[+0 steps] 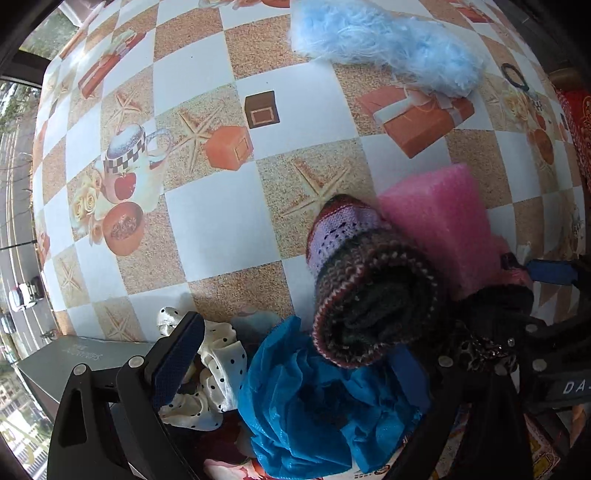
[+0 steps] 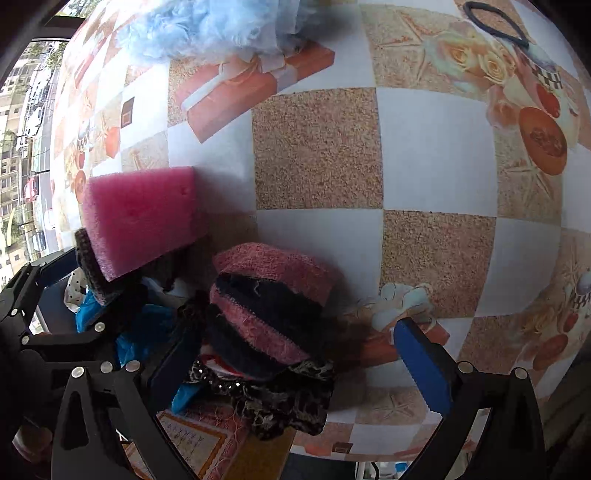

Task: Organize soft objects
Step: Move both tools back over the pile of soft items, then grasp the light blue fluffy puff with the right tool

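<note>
The table wears a checkered oilcloth w/ white and sandy squares, printed gift boxes and starfish; a window with a street is at the left edge. At the near edge is a heap of soft things: a rolled knitted piece in dark red, grey and lilac stripes, a pink foam sponge block, a crumpled blue plastic-like sheet, a white polka-dot scrunchie, and a folded pink-and-dark fuzzy cloth on a leopard-print fabric. A fluffy light-blue item and a black hair band lie far across the table, well apart from the heap.

The left gripper has its fingers wide apart around the blue sheet and the knit roll; I cannot tell if it touches them. The right gripper is also spread, one pad on each side of the fuzzy cloth, not pressing it.

I judge the step is to take one item from the heap. To do it well: centre the pads on the cloth's thick middle, go low enough to catch all layers, close slowly, and avoid pinching the leopard fabric underneath, otherwise both come up together.
</note>
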The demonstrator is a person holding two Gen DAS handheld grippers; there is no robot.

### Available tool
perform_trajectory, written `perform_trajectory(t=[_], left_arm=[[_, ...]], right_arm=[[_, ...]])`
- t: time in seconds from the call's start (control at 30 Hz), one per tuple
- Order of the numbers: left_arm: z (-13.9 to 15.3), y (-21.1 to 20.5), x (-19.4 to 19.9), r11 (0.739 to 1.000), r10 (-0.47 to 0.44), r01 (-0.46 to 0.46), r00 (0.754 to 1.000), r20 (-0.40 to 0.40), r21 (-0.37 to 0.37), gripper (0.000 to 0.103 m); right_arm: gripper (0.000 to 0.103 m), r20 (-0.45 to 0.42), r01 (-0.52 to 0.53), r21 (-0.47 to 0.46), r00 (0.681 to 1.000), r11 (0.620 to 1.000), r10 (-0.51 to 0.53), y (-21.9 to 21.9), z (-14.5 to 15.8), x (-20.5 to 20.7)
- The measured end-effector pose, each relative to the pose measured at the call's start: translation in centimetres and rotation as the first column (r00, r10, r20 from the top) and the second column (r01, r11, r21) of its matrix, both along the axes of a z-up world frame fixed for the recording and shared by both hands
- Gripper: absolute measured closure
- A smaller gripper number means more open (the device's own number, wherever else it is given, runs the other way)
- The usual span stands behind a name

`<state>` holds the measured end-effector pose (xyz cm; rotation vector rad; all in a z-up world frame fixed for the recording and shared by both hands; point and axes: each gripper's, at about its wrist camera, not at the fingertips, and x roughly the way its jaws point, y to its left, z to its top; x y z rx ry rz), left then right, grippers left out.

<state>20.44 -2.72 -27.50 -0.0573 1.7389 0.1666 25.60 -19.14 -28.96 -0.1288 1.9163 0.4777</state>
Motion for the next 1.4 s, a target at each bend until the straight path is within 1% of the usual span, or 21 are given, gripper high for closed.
perform_trajectory(t=[0.07, 0.13, 0.2, 0.27, 0.3, 0.37, 0.47, 0.53, 0.63, 0.73, 0.8, 0.9, 0.93, 0.97, 1.03, 1.07, 1.13, 1.23, 1.27, 1.33, 1.4], left_arm=[[-0.3, 1.4, 0.6, 0.998, 0.046, -0.047, 0.999, 0.009, 0.037, 0.007], [-0.5, 3.5, 1.3, 0.991, 0.12, -0.12, 0.993, 0.018, 0.058, 0.007], [-0.6, 5.9, 1.9, 0.98, 0.194, -0.195, 0.981, 0.021, 0.051, 0.007], [0.0, 7.6, 2.1, 0.968, 0.249, -0.25, 0.968, 0.04, 0.016, 0.007], [0.6, 8.2, 2.2, 0.964, 0.265, -0.265, 0.963, 0.058, -0.003, 0.007], [2.1, 8.9, 2.1, 0.962, 0.272, -0.27, 0.957, 0.098, -0.032, 0.007], [3.6, 8.8, 1.9, 0.961, 0.272, -0.262, 0.953, 0.131, -0.088, 0.007], [3.8, 8.3, 2.0, 0.962, 0.263, -0.249, 0.955, 0.139, -0.111, 0.007], [3.0, 7.6, 2.5, 0.966, 0.245, -0.233, 0.962, 0.118, -0.111, 0.007], [1.8, 7.2, 2.9, 0.962, 0.258, -0.244, 0.96, 0.112, -0.126, 0.007], [1.3, 7.3, 3.4, 0.956, 0.274, -0.257, 0.954, 0.118, -0.141, 0.007], [1.0, 7.7, 4.8, 0.947, 0.305, -0.286, 0.942, 0.141, -0.144, 0.007], [1.3, 8.3, 5.3, 0.94, 0.328, -0.306, 0.932, 0.157, -0.148, 0.007], [1.5, 9.1, 5.9, 0.931, 0.355, -0.329, 0.918, 0.176, -0.16, 0.007], [2.5, 10.4, 6.1, 0.913, 0.398, -0.361, 0.892, 0.216, -0.193, 0.007], [3.0, 10.8, 6.3, 0.911, 0.402, -0.361, 0.887, 0.227, -0.2, 0.007], [3.7, 11.0, 6.6, 0.919, 0.385, -0.348, 0.892, 0.235, -0.186, 0.007], [4.5, 11.5, 6.3, 0.918, 0.388, -0.351, 0.889, 0.242, -0.183, 0.007], [4.7, 11.4, 6.0, 0.916, 0.393, -0.354, 0.886, 0.246, -0.188, 0.007], [5.3, 11.5, 6.2, 0.915, 0.396, -0.356, 0.884, 0.25, -0.19, 0.007], [5.9, 12.4, 5.3, 0.916, 0.393, -0.352, 0.884, 0.253, -0.192, 0.007]], right_arm=[[0.0, 0.024, -0.005, -0.005, 1.0, 1.0, 0.005, -0.3, -0.1, 0.1], [0.0, 0.081, 0.009, -0.04, 0.997, 0.999, -0.006, -1.2, 0.4, 0.8], [0.0, 0.157, 0.033, -0.099, 0.987, 0.995, -0.017, -2.8, 1.2, 2.0], [0.0, 0.217, 0.076, -0.149, 0.975, 0.986, -0.042, -4.8, 2.1, 3.4], [0.0, 0.237, 0.101, -0.147, 0.97, 0.984, -0.064, -5.9, 2.7, 4.0], [0.0, 0.262, 0.137, -0.102, 0.959, 0.985, -0.106, -7.3, 4.1, 5.1], [0.0, 0.297, 0.113, -0.042, 0.95, 0.993, -0.096, -7.4, 6.1, 6.1], [0.0, 0.325, 0.067, -0.015, 0.944, 0.998, -0.059, -6.2, 7.2, 6.6], [0.0, 0.355, -0.027, 0.003, 0.935, 1.0, 0.024, -3.7, 8.0, 6.9], [0.0, 0.375, -0.114, 0.012, 0.921, 0.993, 0.101, -1.3, 8.2, 7.2], [0.0, 0.377, -0.132, 0.025, 0.919, 0.991, 0.113, -0.3, 8.2, 7.4], [0.0, 0.369, -0.102, 0.05, 0.926, 0.994, 0.076, 0.6, 8.3, 8.9], [0.0, 0.366, -0.088, 0.06, 0.929, 0.994, 0.06, 0.6, 8.5, 9.2], [0.0, 0.365, -0.076, 0.066, 0.93, 0.995, 0.047, 0.6, 8.5, 10.0], [0.0, 0.374, -0.071, 0.072, 0.926, 0.995, 0.039, 0.4, 9.0, 10.3], [0.0, 0.384, -0.086, 0.074, 0.922, 0.994, 0.051, 0.4, 9.2, 10.6], [0.0, 0.406, -0.144, 0.06, 0.908, 0.988, 0.107, 1.9, 9.4, 10.5], [0.0, 0.425, -0.227, 0.062, 0.887, 0.972, 0.18, 4.1, 8.4, 10.7], [0.0, 0.429, -0.253, 0.063, 0.88, 0.965, 0.203, 5.4, 7.3, 10.9], [0.0, 0.437, -0.311, 0.046, 0.861, 0.949, 0.261, 7.3, 6.1, 10.9], [0.0, 0.44, -0.366, 0.027, 0.84, 0.93, 0.317, 8.9, 4.7, 10.8]])
